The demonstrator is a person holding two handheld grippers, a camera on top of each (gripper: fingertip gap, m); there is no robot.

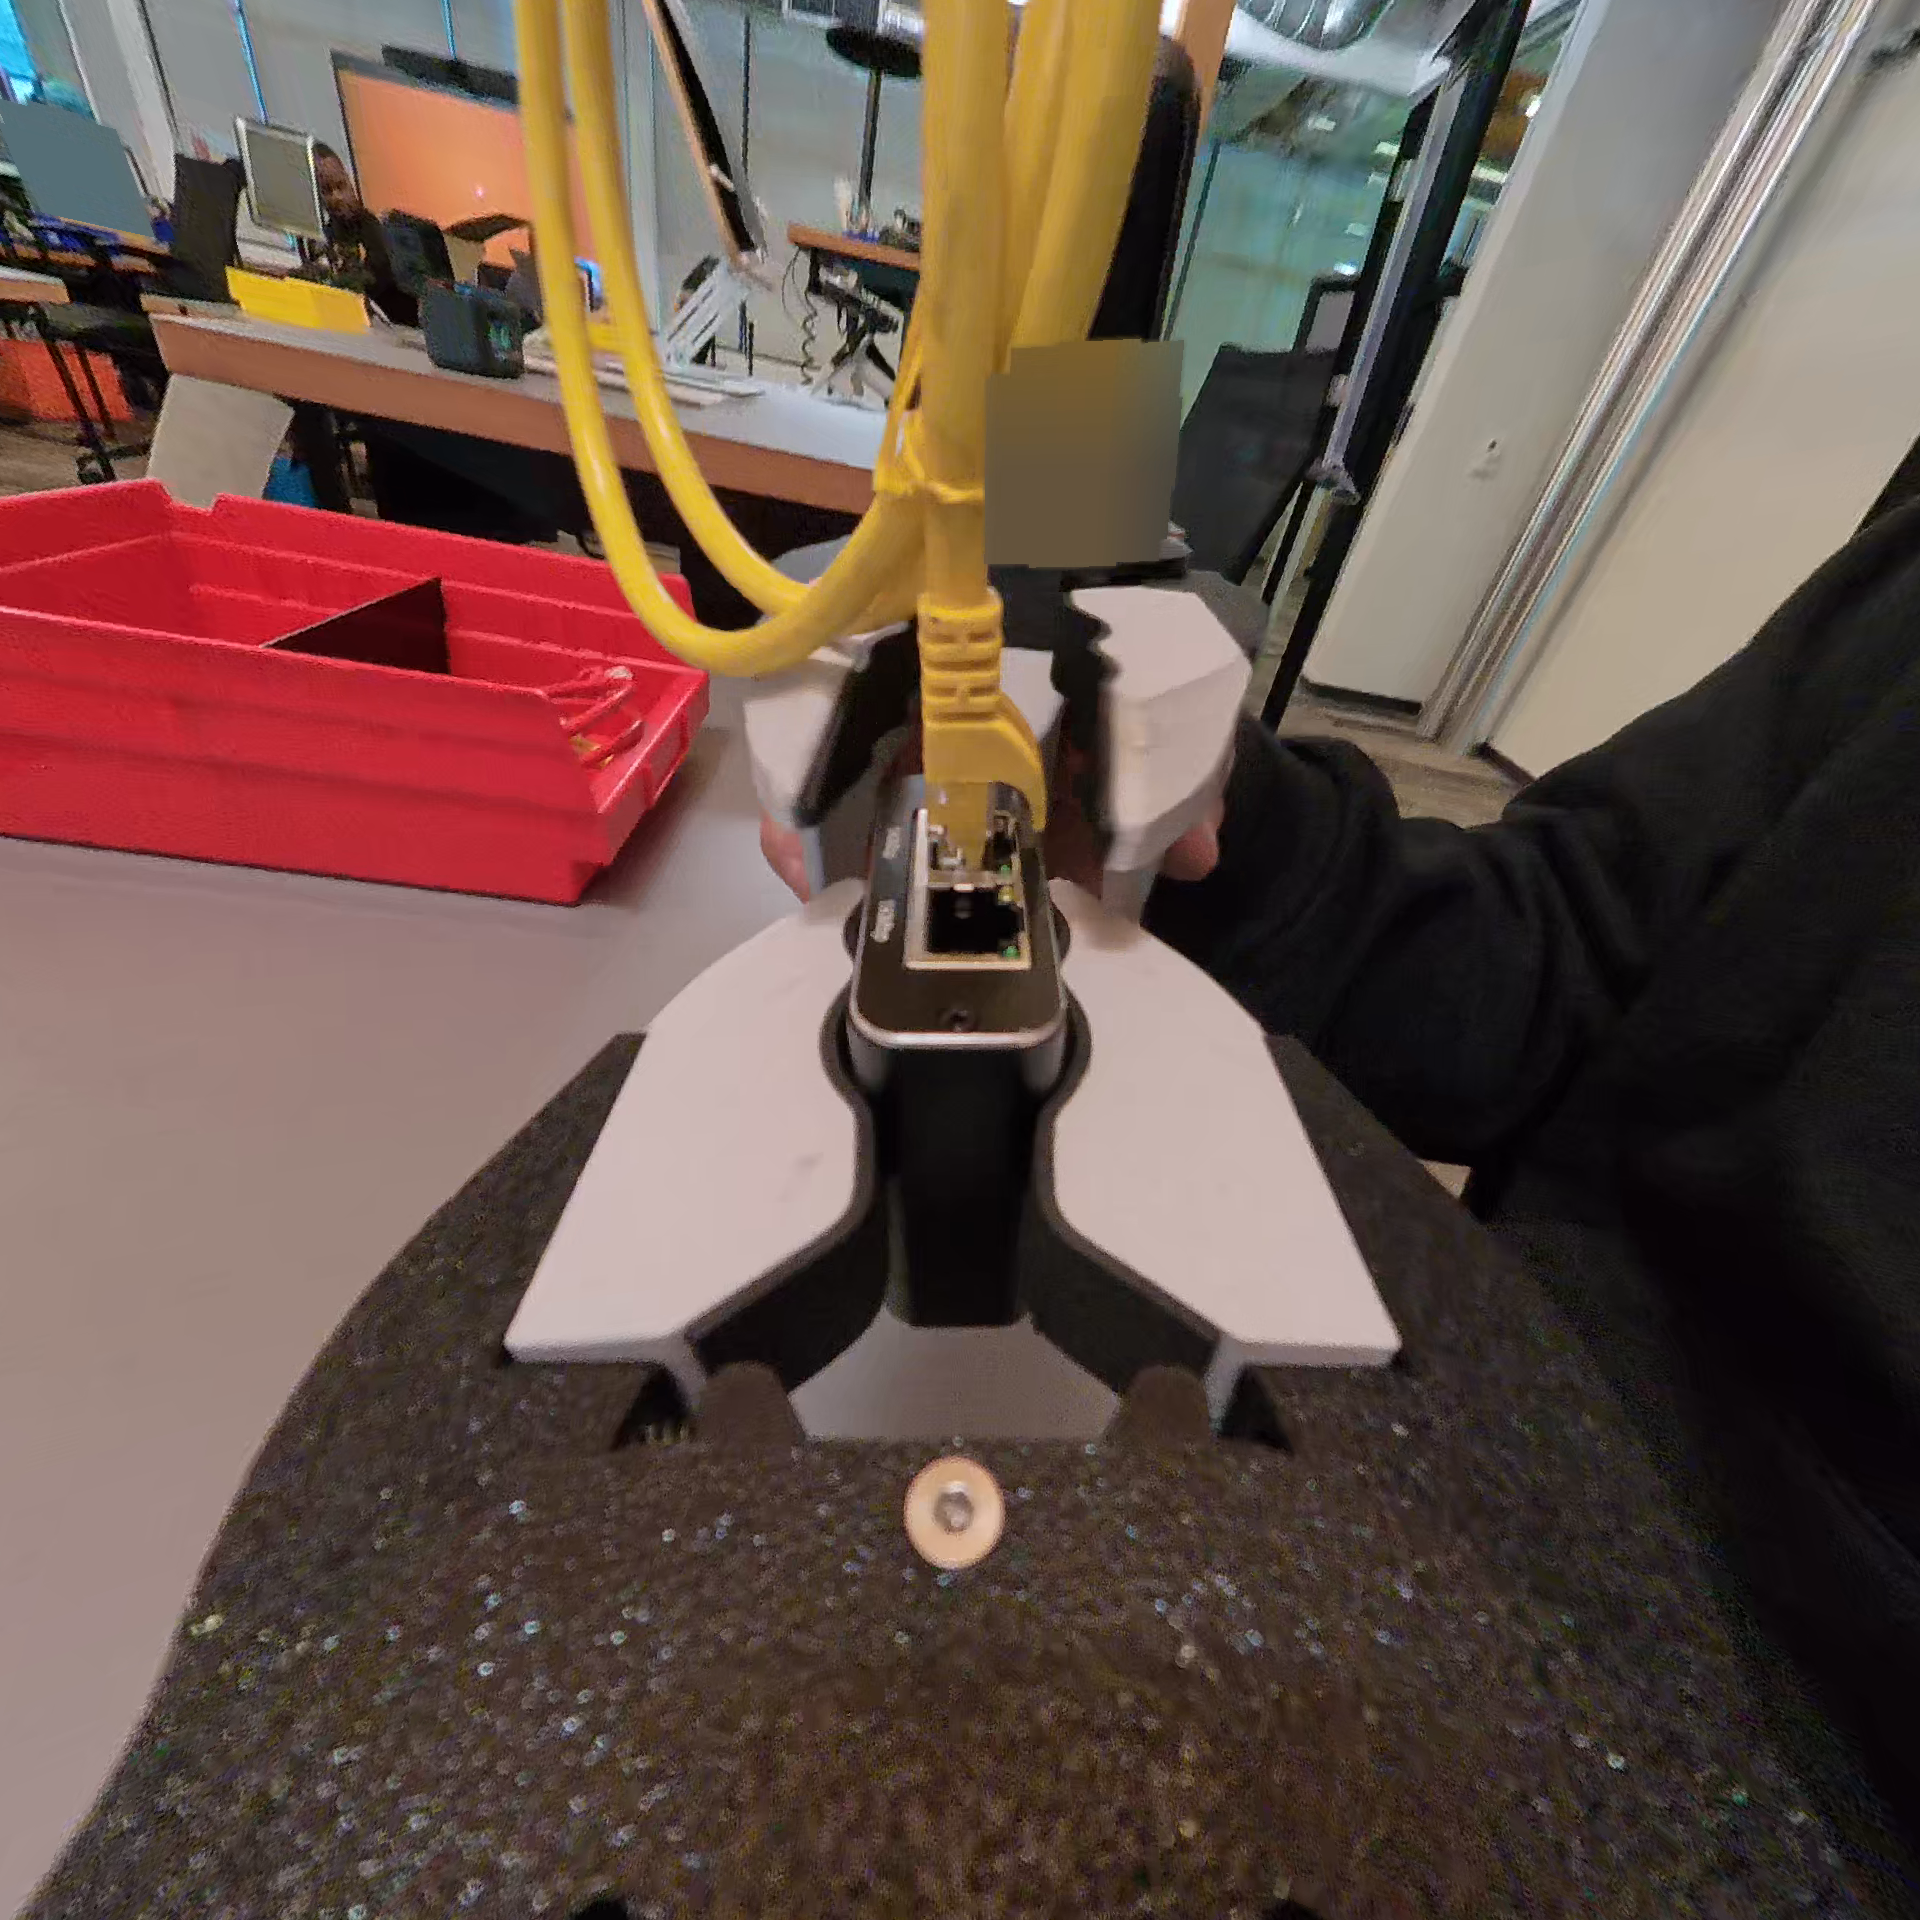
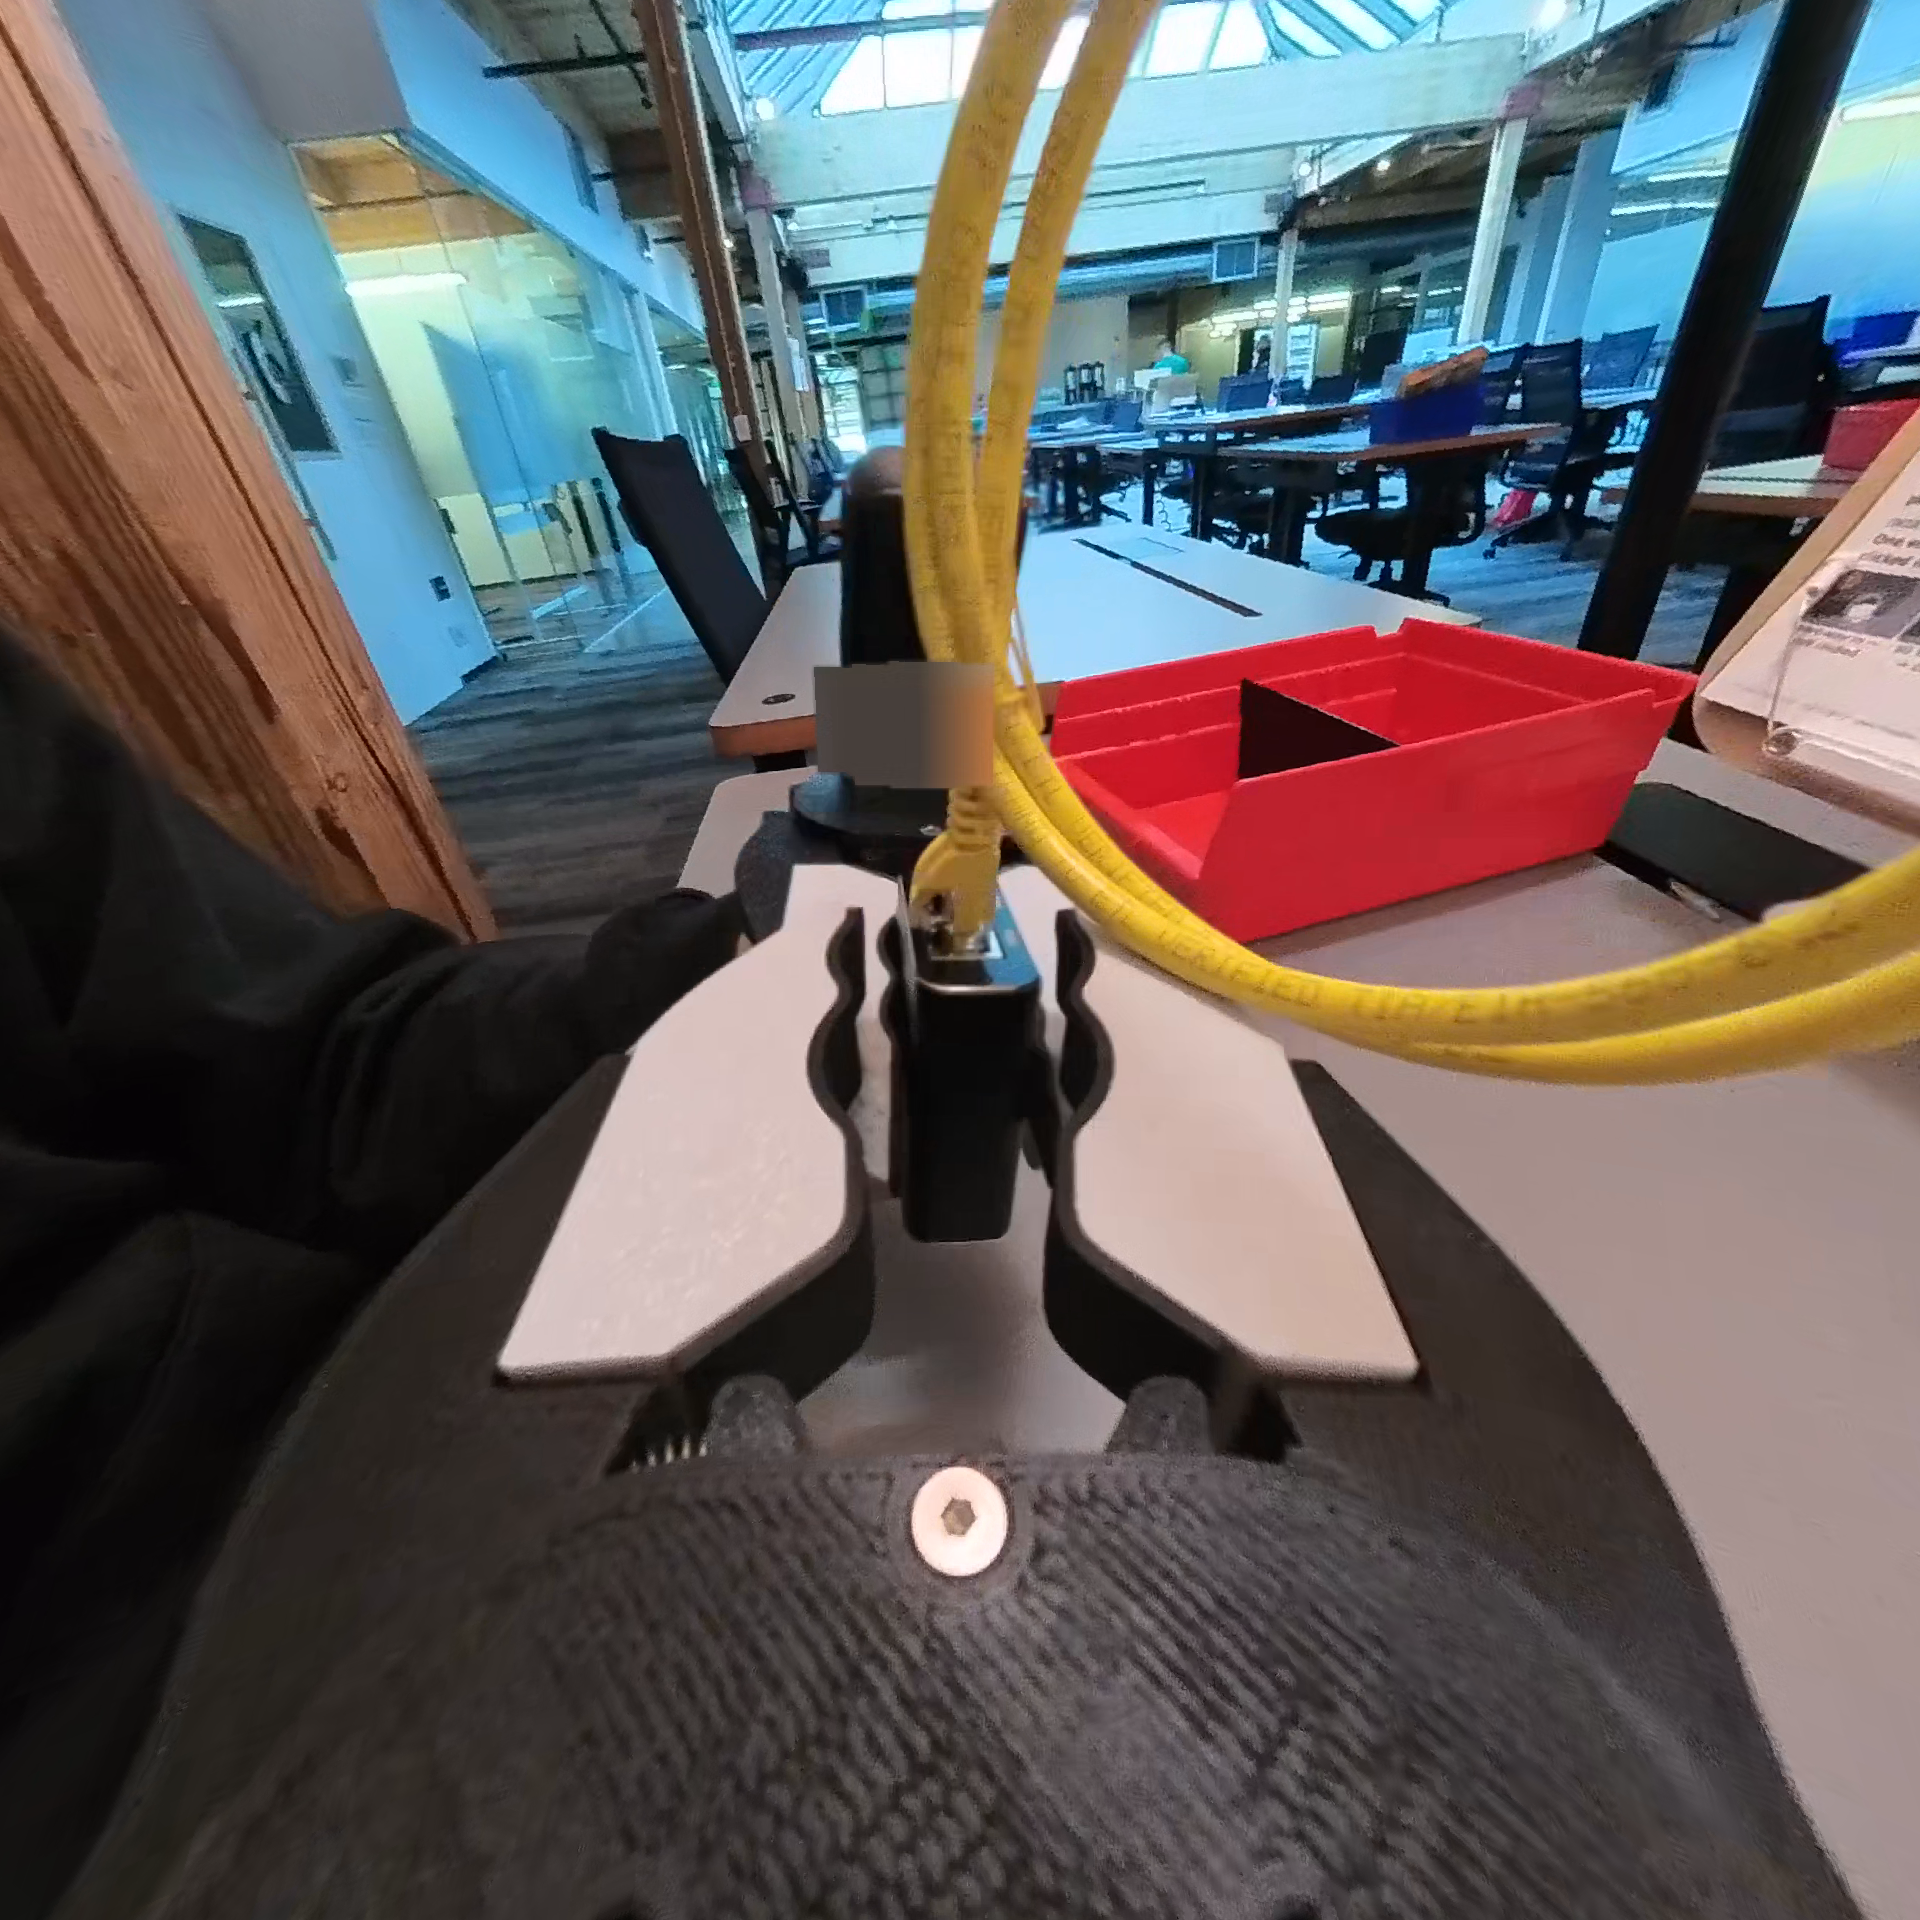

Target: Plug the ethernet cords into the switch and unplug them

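Note:
A small black switch (image 1: 961,1143) is held upright between the fingers of my left gripper (image 1: 961,935), which is shut on it. A yellow ethernet plug (image 1: 966,675) sits in the switch's far port. The near port (image 1: 971,925) is empty. The yellow cord (image 1: 623,416) loops up and out of view. My right gripper (image 2: 951,935) is open, with its fingers either side of the switch (image 2: 961,1122) and a gap showing on the left. Its white fingers (image 1: 1174,707) also show beyond the switch in the left wrist view. The plug (image 2: 961,883) and the cord loops (image 2: 1351,1018) show in the right wrist view.
A red divided bin (image 1: 312,727) stands on the grey table (image 1: 260,1091) and holds a red cord (image 1: 597,707); it also shows in the right wrist view (image 2: 1351,831). A person's black sleeve (image 1: 1558,935) is at the right. A paper sheet in a clear stand (image 2: 1829,644) and a black post (image 2: 1714,312) stand at the right. The grippers' ends are close to 5 centimeters from one another.

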